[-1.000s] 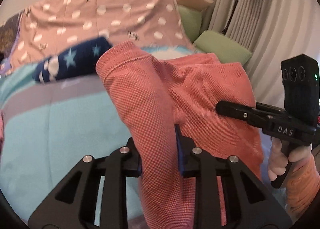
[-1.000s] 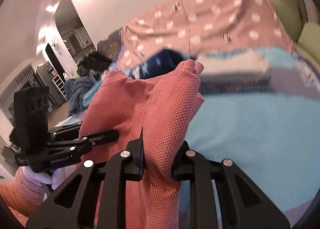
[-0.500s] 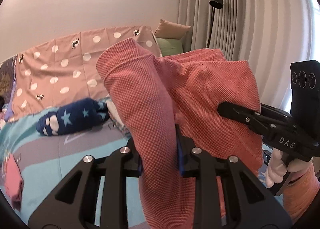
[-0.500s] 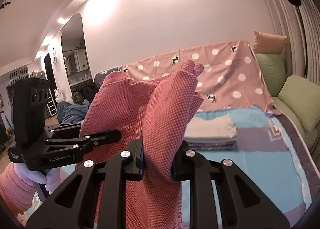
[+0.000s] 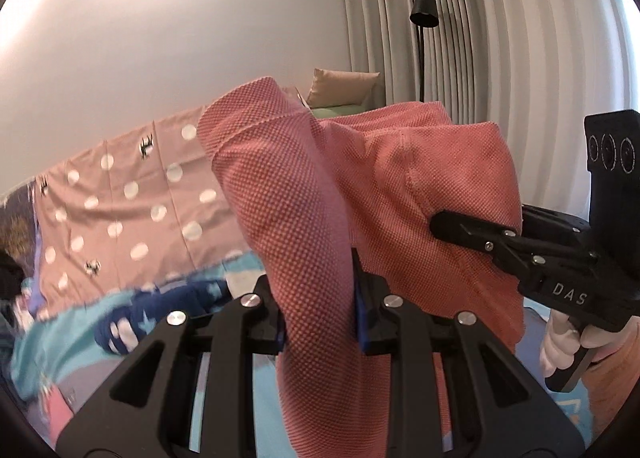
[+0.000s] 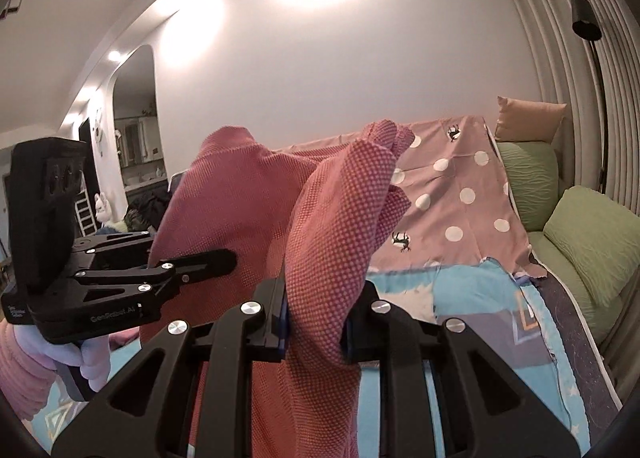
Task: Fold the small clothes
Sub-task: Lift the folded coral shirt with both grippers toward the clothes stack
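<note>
The coral-red waffle-knit small garment (image 5: 372,194) hangs in the air above the turquoise bed cover (image 6: 472,298), unfolded. The left tongs (image 5: 318,310) and right tongs (image 6: 314,318) each pinch one edge. Folding seems hardly begun; laying flat remains.

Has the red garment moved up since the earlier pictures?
Yes. In the left wrist view the red garment, clamped by both grippers, now tops the polka-dot sheet and reaches the wall; earlier it sat lower, before the sheet.
</note>
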Tool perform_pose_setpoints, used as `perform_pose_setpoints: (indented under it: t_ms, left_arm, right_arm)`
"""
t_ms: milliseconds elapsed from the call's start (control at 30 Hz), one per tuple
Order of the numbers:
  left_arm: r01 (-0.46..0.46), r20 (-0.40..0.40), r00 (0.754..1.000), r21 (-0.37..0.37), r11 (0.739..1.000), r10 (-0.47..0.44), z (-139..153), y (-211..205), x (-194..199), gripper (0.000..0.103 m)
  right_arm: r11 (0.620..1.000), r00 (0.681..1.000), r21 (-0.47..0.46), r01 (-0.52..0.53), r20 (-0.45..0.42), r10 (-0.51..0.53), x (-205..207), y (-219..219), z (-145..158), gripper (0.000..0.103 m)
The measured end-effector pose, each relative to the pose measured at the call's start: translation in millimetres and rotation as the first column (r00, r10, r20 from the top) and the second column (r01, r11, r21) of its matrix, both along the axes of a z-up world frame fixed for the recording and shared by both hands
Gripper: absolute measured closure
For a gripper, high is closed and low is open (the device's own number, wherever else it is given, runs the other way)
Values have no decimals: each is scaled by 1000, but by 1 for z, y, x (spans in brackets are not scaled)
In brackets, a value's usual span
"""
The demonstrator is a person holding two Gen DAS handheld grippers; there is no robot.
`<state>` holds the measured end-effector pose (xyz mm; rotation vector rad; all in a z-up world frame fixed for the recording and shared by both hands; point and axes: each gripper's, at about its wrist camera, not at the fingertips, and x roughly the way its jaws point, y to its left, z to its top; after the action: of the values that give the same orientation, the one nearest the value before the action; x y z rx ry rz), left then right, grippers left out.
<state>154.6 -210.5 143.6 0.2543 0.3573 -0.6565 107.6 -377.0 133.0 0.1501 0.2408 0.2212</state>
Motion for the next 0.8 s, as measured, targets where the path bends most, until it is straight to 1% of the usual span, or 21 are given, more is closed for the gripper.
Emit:
perform_pose_setpoints:
  t_ms: [133, 200, 333, 400, 433, 567, 667, 733, 767, 800]
  left_arm:
    - [-5, 20, 1000, 22, 1000, 4, 10, -17, 21, 79]
    - [-18, 30, 999, 34, 999, 17, 14, -27, 38, 79]
    - [-51, 32, 998, 50, 997, 50, 18, -37, 73, 79]
    - [-63, 18, 998, 56, 996, 62, 16, -42, 97, 79]
    - [-67, 15, 998, 60, 996, 67, 13, -42, 104, 79]
    - [-97, -22, 995, 79, 992, 99, -7, -51, 153, 79]
    - [-122, -45, 991, 90, 988, 127, -27, -53, 185, 79]
    - [-141, -67, 987, 97, 985, 148, -46, -52, 210, 77]
    - [-159, -84, 982, 103, 982, 168, -61, -51, 227, 70]
    - [-183, -117, 974, 116, 976, 196, -79, -50, 244, 56]
  right_arm:
    - [1000, 999, -5, 27, 24, -27, 26, -11, 10, 83]
    - [999, 999, -5, 35, 25, -35, 39, -15, 15, 83]
    - [999, 999, -25, 43, -5, -43, 85, -21, 16, 83]
    - [998, 999, -36, 50, -17, -51, 102, -21, 15, 83]
    - [998, 998, -39, 53, -31, -54, 116, -23, 11, 83]
    - [997, 995, -44, 63, -80, -66, 161, -27, -4, 83]
    - [997, 990, -48, 65, -120, -70, 198, -27, -25, 83]
    - [996, 985, -50, 73, -151, -80, 227, -26, -50, 82]
    - [993, 980, -68, 94, -172, -105, 239, -25, -63, 79]
    - [985, 963, -103, 139, -215, -159, 254, -24, -79, 76]
